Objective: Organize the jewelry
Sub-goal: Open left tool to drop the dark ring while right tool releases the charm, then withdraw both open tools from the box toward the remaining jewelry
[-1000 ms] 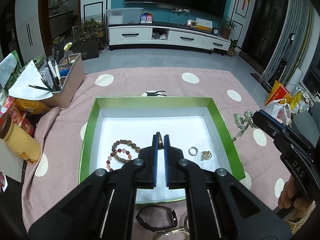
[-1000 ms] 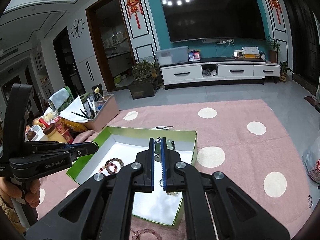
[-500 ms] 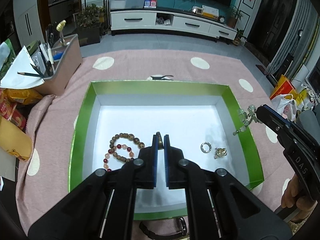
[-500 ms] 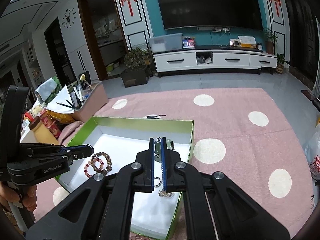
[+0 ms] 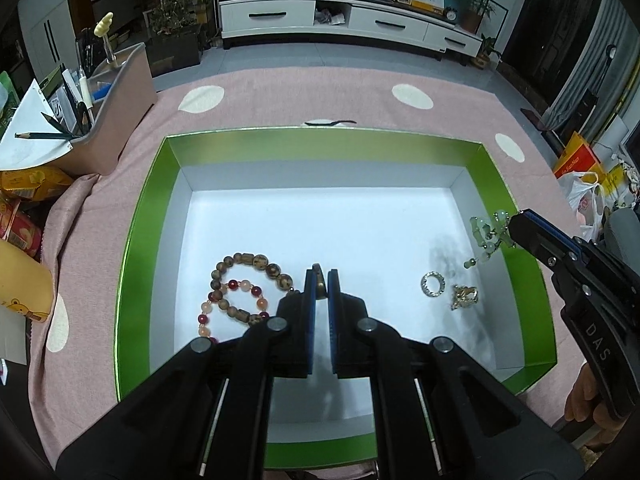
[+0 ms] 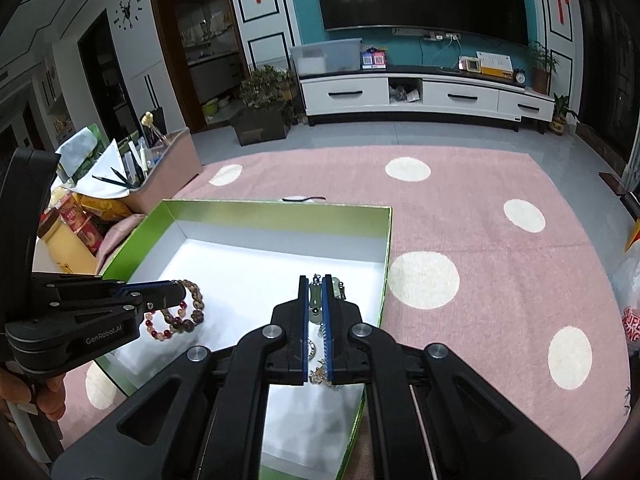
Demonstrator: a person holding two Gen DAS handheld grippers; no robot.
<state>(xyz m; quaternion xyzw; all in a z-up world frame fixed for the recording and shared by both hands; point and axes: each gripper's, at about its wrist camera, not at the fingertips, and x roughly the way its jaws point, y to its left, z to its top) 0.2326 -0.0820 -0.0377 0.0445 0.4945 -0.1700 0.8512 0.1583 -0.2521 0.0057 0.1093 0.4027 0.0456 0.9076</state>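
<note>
A green box with a white floor (image 5: 320, 216) lies on the pink dotted cloth. My left gripper (image 5: 319, 278) is shut on a small brown bead-like piece (image 5: 319, 280) above the box, beside two bead bracelets (image 5: 240, 292) lying inside. A silver ring (image 5: 433, 283) and a gold piece (image 5: 464, 297) lie at the box's right. My right gripper (image 6: 316, 286) is shut on a pale green bead bracelet (image 5: 486, 236), hanging over the box's right side (image 6: 384, 272). The left gripper also shows in the right wrist view (image 6: 176, 290).
A grey bin with pencils and papers (image 5: 108, 112) stands at the back left. Snack packs and a yellow jar (image 5: 20, 276) sit left of the box. A thin black object (image 5: 330, 122) lies behind the box. Bags (image 5: 584, 188) sit at the right.
Both grippers have moved forward and lower over the box. The green bracelet has come from outside the right wall to above the box's right side. Both stay shut.
</note>
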